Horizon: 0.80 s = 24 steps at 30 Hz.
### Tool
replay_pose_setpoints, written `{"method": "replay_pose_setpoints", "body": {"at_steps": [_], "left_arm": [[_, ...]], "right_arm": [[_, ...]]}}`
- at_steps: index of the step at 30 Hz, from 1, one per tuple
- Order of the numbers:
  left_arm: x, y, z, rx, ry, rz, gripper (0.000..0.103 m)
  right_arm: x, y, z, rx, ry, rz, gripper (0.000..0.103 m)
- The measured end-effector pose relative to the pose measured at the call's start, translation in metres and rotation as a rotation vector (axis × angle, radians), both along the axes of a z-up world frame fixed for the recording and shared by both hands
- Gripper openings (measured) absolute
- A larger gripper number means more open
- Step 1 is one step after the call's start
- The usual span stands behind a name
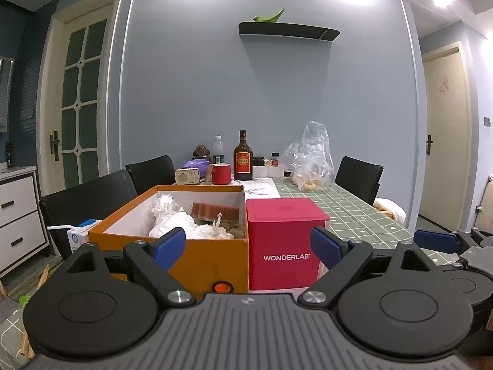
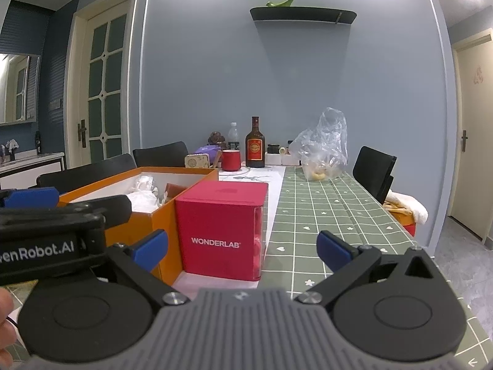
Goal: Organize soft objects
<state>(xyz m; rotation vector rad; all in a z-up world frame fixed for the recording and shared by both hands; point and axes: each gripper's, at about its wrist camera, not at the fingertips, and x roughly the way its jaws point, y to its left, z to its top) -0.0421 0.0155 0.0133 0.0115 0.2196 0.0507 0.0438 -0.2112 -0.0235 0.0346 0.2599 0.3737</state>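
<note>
An open orange box (image 1: pixel 197 256) (image 2: pixel 154 215) stands on the table's near left. It holds crumpled white soft material (image 1: pixel 178 222) (image 2: pixel 141 197), a brown-red sponge-like block (image 1: pixel 215 211) (image 2: pixel 174 189) and some brown lumps. My left gripper (image 1: pixel 248 248) is open and empty, held just in front of the box. My right gripper (image 2: pixel 243 248) is open and empty, in front of a red WONDERLAB box (image 2: pixel 220 231) (image 1: pixel 283 243) that stands beside the orange box. The left gripper also shows at the left of the right wrist view (image 2: pixel 46 225).
The table has a green checked cloth (image 2: pixel 339 215). At its far end stand a brown bottle (image 1: pixel 242 158), a red mug (image 1: pixel 221 174), a water bottle (image 1: pixel 217 148), a small radio (image 1: pixel 187 175) and a clear plastic bag (image 1: pixel 311 160). Black chairs (image 1: pixel 359 177) line both sides.
</note>
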Motion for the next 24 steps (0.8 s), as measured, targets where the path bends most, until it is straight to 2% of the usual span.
{"method": "replay_pose_setpoints", "body": {"at_steps": [24], "left_arm": [[-0.0008, 0.0039, -0.0018, -0.012, 0.005, -0.011, 0.103]], "right_arm": [[0.009, -0.0022, -0.0026, 0.015, 0.013, 0.032, 0.1]]}}
